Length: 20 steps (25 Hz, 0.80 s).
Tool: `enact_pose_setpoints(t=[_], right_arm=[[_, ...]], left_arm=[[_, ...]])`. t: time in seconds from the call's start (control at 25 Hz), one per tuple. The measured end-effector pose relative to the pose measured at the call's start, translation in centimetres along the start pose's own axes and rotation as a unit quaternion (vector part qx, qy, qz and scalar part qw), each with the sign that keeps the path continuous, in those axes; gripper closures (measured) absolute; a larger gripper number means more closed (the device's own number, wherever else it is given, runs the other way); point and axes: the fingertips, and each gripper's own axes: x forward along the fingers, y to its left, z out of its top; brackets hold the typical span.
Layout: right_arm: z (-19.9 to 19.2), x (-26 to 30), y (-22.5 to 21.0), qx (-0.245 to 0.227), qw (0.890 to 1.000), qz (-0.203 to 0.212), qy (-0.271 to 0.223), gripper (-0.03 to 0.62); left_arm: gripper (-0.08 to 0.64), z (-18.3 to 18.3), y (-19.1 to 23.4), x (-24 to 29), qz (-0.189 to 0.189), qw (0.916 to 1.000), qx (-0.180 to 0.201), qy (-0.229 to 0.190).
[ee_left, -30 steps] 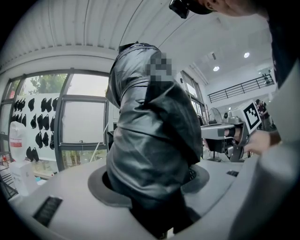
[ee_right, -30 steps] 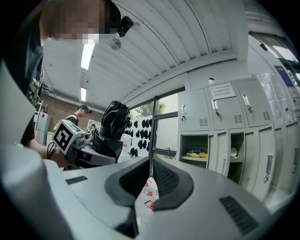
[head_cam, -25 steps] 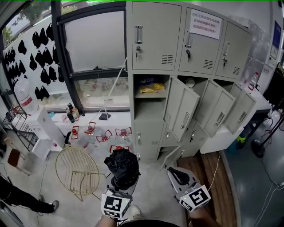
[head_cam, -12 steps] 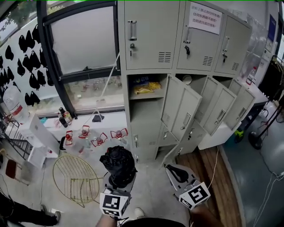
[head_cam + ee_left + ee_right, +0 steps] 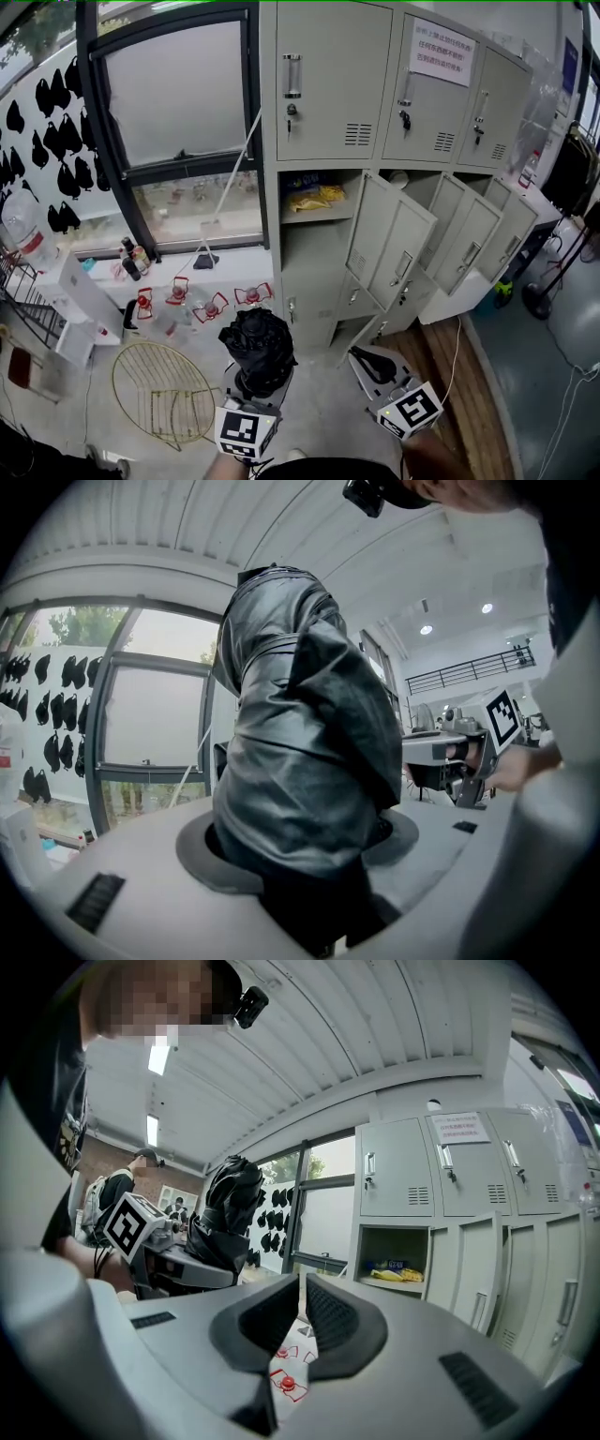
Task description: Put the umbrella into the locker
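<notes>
A folded black umbrella (image 5: 258,345) stands upright in my left gripper (image 5: 261,380), which is shut on its lower end. In the left gripper view the umbrella (image 5: 300,752) fills the middle, rising from between the jaws of the left gripper (image 5: 300,860). My right gripper (image 5: 375,367) is beside it on the right, shut and empty; its pads almost touch in the right gripper view (image 5: 302,1288), where the umbrella (image 5: 230,1204) shows at left. The grey locker (image 5: 375,122) stands ahead, with an open compartment (image 5: 314,248) under a shelf of snack packets (image 5: 314,197).
Several locker doors (image 5: 398,239) hang open toward me on the right. A round gold wire rack (image 5: 164,389) lies on the floor at left, with red-topped items (image 5: 211,305) beyond it. A white cart (image 5: 80,300) stands by the window. A cable (image 5: 452,361) runs over the wooden floor.
Both grippers have moved together across the floor toward the locker, which now sits a little nearer and more centred. The umbrella stays in the left gripper; the right stays shut.
</notes>
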Motion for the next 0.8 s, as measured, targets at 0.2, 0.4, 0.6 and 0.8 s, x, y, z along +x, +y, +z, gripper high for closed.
enact_pose_setpoints(t=[0.2,0.4,0.6,0.8], right_arm=[[0.6,1.9,0.5,-0.009,1.0,-0.002,-0.001,0.549],[0.8,3.0,1.2,-0.023,1.0,-0.002,0.007,0.549],[0.1,2.6,1.5,-0.023,0.999,-0.01,0.021,0.549],[-0.3,1.9,1.2,-0.032,0.999,-0.017,0.029,0.549]], left_arm=[[0.297,-0.2,1.1,0.2,-0.011,0.9999,0.002,0.005],[0.296,0.0,2.3,0.0,-0.016,0.9999,-0.001,-0.002],[0.297,-0.3,2.5,0.0,-0.024,0.9997,-0.009,-0.002],[0.296,-0.8,1.4,0.4,-0.038,0.9991,-0.017,0.0]])
